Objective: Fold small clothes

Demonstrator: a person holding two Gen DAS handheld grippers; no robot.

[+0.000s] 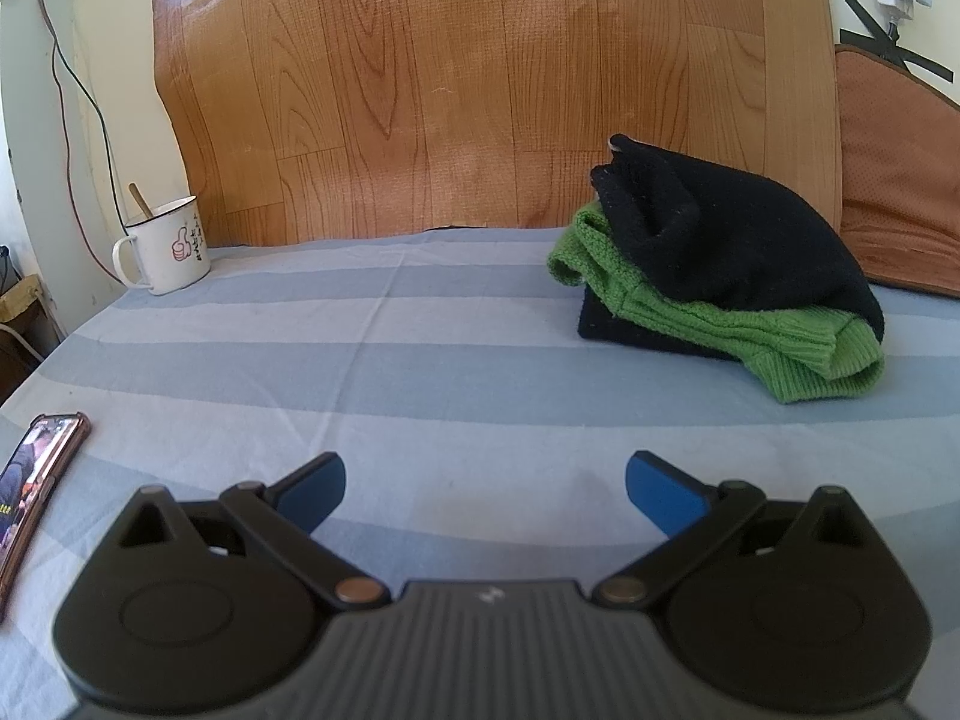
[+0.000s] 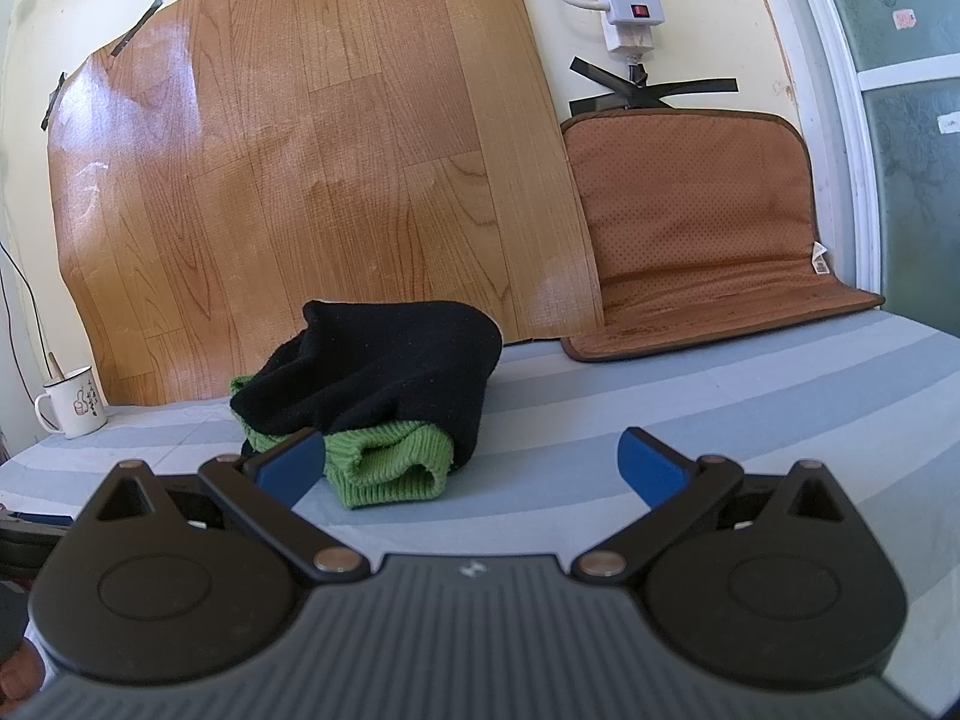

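Note:
A small pile of clothes lies on the blue-striped sheet [image 1: 360, 360]: a black knit garment [image 1: 720, 240] on top of a green knit garment [image 1: 780, 342], with another dark piece under them. In the left wrist view the pile is far off to the right, and my left gripper [image 1: 485, 489] stands open over bare sheet. In the right wrist view the black garment [image 2: 384, 360] and the green garment [image 2: 390, 468] lie just ahead, left of centre. My right gripper [image 2: 471, 468] is open, its left fingertip [image 2: 288, 468] close to the green cuff, nothing between the fingers.
A white enamel mug [image 1: 168, 249] with a stick in it stands at the back left. A phone [image 1: 30, 480] lies at the sheet's left edge. A wood-pattern sheet [image 1: 480, 90] covers the wall. A brown cushion [image 2: 708, 240] leans at the back right, under a power strip [image 2: 627, 6].

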